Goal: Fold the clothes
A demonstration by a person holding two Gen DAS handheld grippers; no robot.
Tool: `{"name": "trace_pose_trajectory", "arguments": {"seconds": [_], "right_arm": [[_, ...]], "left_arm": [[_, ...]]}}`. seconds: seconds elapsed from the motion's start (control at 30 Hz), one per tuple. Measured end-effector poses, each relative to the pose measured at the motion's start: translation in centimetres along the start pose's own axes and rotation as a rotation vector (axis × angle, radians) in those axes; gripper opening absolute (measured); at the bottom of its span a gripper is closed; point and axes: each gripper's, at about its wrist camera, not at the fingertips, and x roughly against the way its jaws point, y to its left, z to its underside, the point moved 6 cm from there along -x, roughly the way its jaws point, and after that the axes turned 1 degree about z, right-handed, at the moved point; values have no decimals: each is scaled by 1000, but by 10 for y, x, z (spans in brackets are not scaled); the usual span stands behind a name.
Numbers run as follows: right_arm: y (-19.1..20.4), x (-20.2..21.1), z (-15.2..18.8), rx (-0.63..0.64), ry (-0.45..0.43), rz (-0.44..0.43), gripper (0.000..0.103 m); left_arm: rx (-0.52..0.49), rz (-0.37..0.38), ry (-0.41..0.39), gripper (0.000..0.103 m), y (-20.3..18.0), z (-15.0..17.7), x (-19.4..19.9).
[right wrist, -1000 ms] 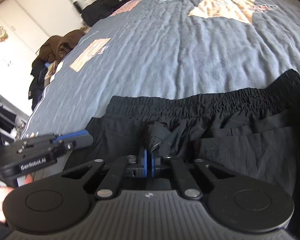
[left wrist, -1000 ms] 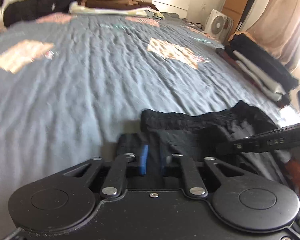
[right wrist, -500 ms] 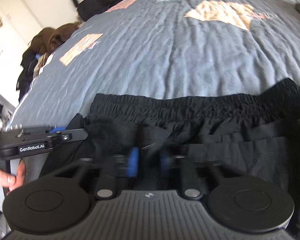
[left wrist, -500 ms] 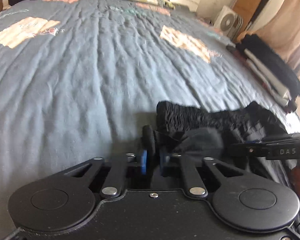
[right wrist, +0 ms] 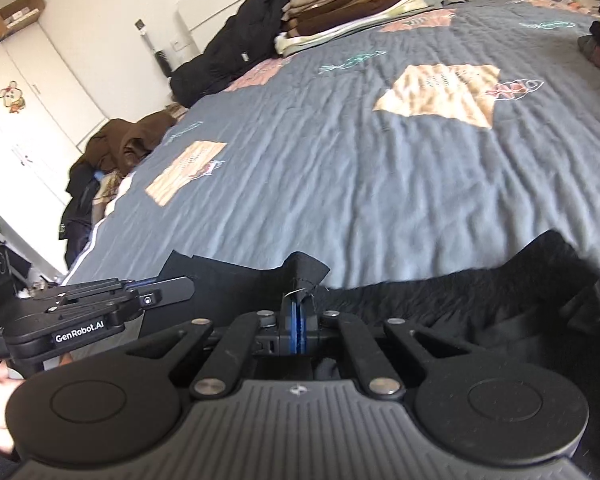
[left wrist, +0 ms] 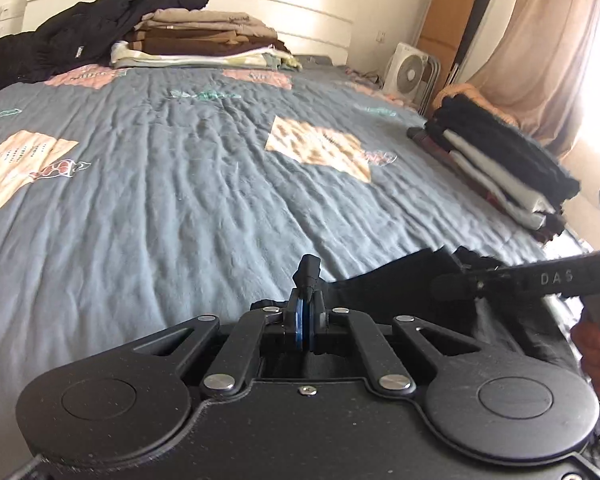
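Black garment [left wrist: 396, 280]: a dark piece with a gathered waistband is seen at the near edge of the bed [left wrist: 180, 208], held up between the two tools. A small fold of its cloth is pinched in the left hand-held gripper [left wrist: 306, 314], whose blue pads are pressed together on it; a second tuft of the same black garment [right wrist: 440, 304] is clamped likewise in the right hand-held gripper [right wrist: 298, 318]. In each wrist view the other tool is seen from the side, with part of a hand [left wrist: 598, 350] on its handle.

The bed is covered by a grey-blue quilted spread, wrinkled throughout and marked with tan and pink printed patches [left wrist: 320, 146]. At its far end, against a white headboard [left wrist: 260, 4], a stack of folded brown and beige clothes [left wrist: 204, 38] is laid, with a black jacket [left wrist: 80, 36] heaped just beside it. Along the right-hand edge of the spread a second folded stack [left wrist: 496, 164] of black, white and dark red pieces is placed.

Beyond the bed, a white box fan [left wrist: 410, 74] is stood near a wooden panel, and a peach curtain [left wrist: 540, 60] is hung at a bright window. In the right wrist view, brown clothes [right wrist: 128, 142] are piled off the bed's left side, near white cupboard doors [right wrist: 32, 104].
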Motion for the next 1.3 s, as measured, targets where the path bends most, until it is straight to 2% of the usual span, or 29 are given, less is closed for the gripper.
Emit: {"name": "trace_pose_trajectory", "arguments": {"seconds": [0.1, 0.13, 0.2, 0.23, 0.27, 0.33, 0.4, 0.47, 0.53, 0.6, 0.73, 0.8, 0.87, 0.9, 1.03, 1.13, 1.17, 1.2, 1.23, 1.27, 1.3], "right_arm": [[-12, -23, 4, 20, 65, 45, 6], [-14, -30, 9, 47, 90, 77, 9], [-16, -29, 12, 82, 108, 113, 15], [-17, -22, 12, 93, 102, 112, 22], [-17, -16, 12, 105, 95, 110, 27], [-17, 9, 8, 156, 71, 116, 55], [-21, 35, 2, 233, 54, 132, 64], [-32, 57, -3, 293, 59, 170, 66], [-48, 71, -5, 344, 74, 227, 68], [-66, 76, 0, 369, 119, 264, 68], [-88, 71, 24, 397, 207, 277, 68], [-94, 69, 34, 417, 212, 290, 68], [-99, 65, 34, 403, 199, 293, 68], [-101, 63, 33, 394, 192, 294, 68], [-108, 55, 30, 359, 164, 297, 68], [-114, 50, 28, 332, 143, 299, 64], [-116, 48, 27, 323, 136, 300, 60], [-118, 46, 26, 314, 129, 300, 40], [-120, 44, 26, 305, 121, 301, 18], [-122, 42, 25, 297, 114, 302, 16], [-124, 40, 24, 288, 107, 303, 13]], "left_arm": [[-26, -122, 46, 5, 9, 7, -20], [-23, -150, 55, 10, 14, 10, -20], [4, -167, 40, 33, 20, 13, -10], [8, -179, 21, 49, 22, 14, 0], [5, -190, -4, 55, 22, 14, 11], [1, -155, -38, 55, 8, 14, 32], [-2, -107, -68, 56, -8, 14, 53], [4, -49, -70, 57, -34, 17, 59], [48, 55, -34, 58, -66, 25, 51], [92, 167, 14, 58, -99, 35, 39], [101, 223, 172, 59, -145, 62, -10], [87, 194, 237, 59, -155, 74, -33], [37, 73, 240, 59, -152, 80, -46], [33, 40, 232, 59, -150, 80, -49], [58, 5, 200, 69, -145, 74, -61], [64, -6, 172, 68, -146, 68, -68], [74, -2, 163, 65, -146, 67, -68], [83, 3, 153, 58, -145, 66, -68], [93, 7, 143, 38, -145, 66, -68], [102, 12, 134, 21, -145, 65, -68], [112, 16, 124, 17, -145, 64, -68]]}}
